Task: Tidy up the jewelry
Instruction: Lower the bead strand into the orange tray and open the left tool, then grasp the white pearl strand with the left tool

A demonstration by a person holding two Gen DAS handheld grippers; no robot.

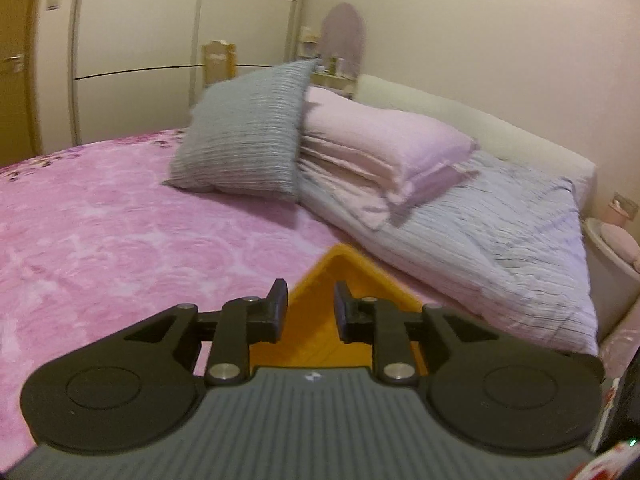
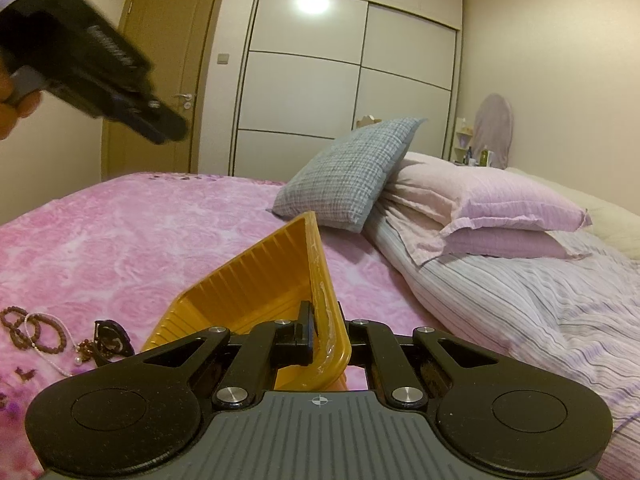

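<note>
So the right gripper [image 2: 324, 330] is clamped on the rim of the yellow ribbed plastic tray [image 2: 256, 284], holding it tilted up off the pink bedspread [image 2: 120, 240]. The left gripper [image 1: 310, 312] hangs above with fingers apart, gripping nothing. Beaded bracelets [image 2: 28, 330] and a pearl strand lie on the bedspread just left of the tray.

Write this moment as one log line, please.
right gripper: shut on ribbed orange plastic tray rim | left gripper: open | bead bracelets: on pink blanket

The pink bedspread [image 2: 160, 232] lies open leftward, with beaded bracelets [image 2: 32, 330] scattered at its near left. The tilted yellow tray [image 2: 256, 288] blocks the centre, and pillows [image 2: 480, 208] crowd the right.
</note>
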